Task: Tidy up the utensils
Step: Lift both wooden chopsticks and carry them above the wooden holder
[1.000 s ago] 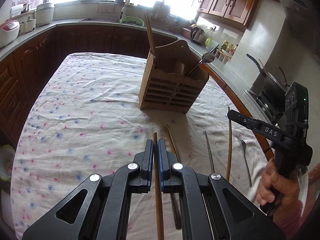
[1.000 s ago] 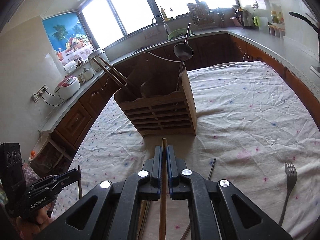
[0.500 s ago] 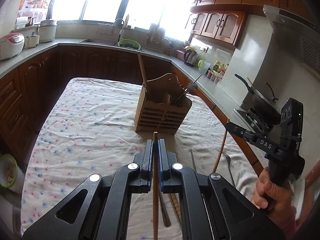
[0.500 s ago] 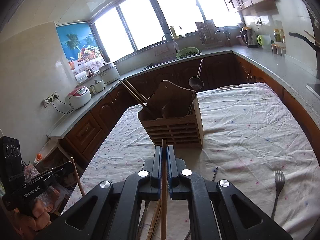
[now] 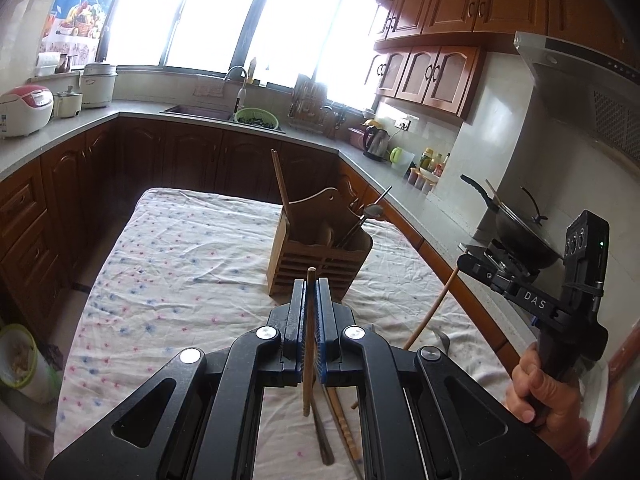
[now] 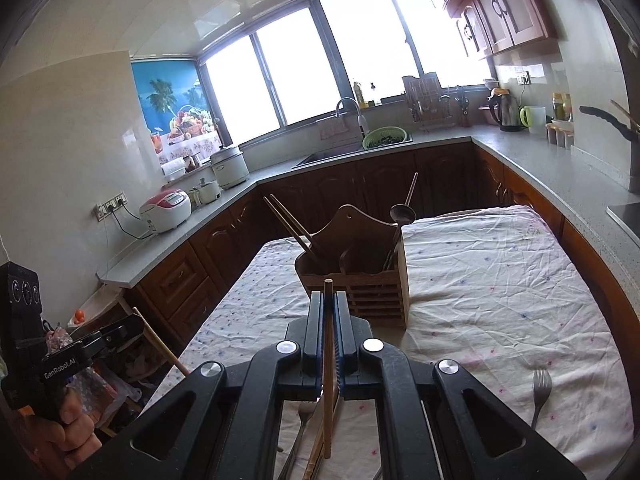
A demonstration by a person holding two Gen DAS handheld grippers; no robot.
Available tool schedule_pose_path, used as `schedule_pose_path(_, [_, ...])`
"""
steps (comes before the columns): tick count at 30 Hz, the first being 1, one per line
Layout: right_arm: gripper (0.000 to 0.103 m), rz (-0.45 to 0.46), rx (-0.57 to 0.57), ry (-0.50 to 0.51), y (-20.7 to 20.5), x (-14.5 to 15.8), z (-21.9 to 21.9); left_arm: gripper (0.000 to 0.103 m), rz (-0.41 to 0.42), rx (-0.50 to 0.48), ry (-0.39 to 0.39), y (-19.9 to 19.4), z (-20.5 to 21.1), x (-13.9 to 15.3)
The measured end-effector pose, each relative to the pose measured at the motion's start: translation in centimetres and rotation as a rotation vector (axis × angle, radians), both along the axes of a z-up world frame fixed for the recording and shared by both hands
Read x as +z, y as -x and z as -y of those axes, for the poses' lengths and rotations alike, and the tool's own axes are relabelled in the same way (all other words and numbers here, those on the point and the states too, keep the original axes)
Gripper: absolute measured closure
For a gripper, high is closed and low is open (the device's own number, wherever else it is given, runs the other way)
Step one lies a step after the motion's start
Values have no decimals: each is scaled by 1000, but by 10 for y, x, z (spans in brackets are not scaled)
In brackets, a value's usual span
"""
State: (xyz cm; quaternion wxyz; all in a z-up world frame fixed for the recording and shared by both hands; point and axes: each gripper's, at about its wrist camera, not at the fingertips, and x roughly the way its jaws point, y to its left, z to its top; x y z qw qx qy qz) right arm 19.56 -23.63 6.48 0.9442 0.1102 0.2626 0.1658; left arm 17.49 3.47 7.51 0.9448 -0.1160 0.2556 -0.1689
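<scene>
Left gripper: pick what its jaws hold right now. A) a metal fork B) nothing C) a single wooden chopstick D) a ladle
C: the left gripper is shut on a wooden chopstick that runs between its jaws, clear of the cloth-covered table.

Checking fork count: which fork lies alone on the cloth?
The fork right of the right tongs; the other fork lies under them among loose chopsticks.

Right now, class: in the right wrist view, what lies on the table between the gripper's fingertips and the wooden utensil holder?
Only bare flowered tablecloth shows between the right gripper and the wooden utensil holder; the right wrist view shows this.
</scene>
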Motion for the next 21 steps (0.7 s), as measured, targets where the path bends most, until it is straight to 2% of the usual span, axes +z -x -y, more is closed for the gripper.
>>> schedule_pose_path(21, [99, 69, -19, 9, -25, 25, 3, 100, 108, 18, 11, -29, 4, 40])
